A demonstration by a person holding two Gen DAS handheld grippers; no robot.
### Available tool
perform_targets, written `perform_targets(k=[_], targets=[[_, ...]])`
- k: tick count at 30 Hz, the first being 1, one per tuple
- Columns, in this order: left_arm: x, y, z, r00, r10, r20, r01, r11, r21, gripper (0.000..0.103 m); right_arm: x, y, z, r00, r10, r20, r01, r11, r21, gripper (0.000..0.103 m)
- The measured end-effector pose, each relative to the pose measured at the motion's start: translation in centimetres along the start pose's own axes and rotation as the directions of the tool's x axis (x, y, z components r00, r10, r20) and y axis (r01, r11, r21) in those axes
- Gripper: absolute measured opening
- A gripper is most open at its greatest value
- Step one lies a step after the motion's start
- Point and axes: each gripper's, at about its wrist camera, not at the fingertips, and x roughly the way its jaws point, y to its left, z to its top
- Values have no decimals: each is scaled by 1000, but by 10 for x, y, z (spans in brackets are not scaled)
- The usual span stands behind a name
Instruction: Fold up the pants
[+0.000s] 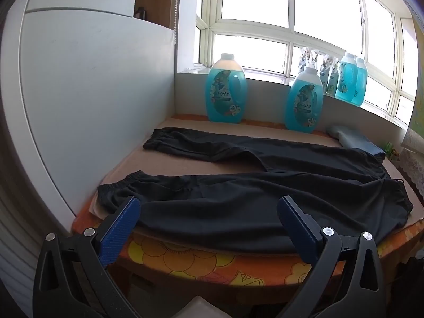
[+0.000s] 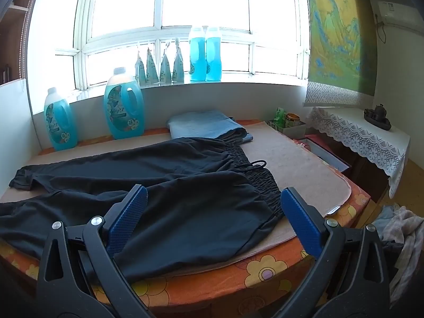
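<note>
Left gripper wide open, holding nothing, above the near leg by the cuffs. Right gripper also wide open, holding nothing, over the hip near the waistband. Black pants lie unfolded flat on a beige mat on the floral table, legs spread apart, cuffs left. Folded blue cloth touches the waistband's far end. Two blue bottles stand behind.
</note>
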Motion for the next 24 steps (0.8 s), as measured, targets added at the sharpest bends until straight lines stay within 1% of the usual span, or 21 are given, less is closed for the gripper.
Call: perform_targets(k=[13, 24], targets=[[-8, 3, 0, 1000, 20, 23, -20, 1000, -9, 102, -11, 5, -5, 1000, 23, 8, -23, 1000, -12, 102], [-9, 1, 1, 999, 24, 34, -24, 1000, 4, 102, -8, 6, -5, 1000, 25, -1, -25, 1000, -7, 102]])
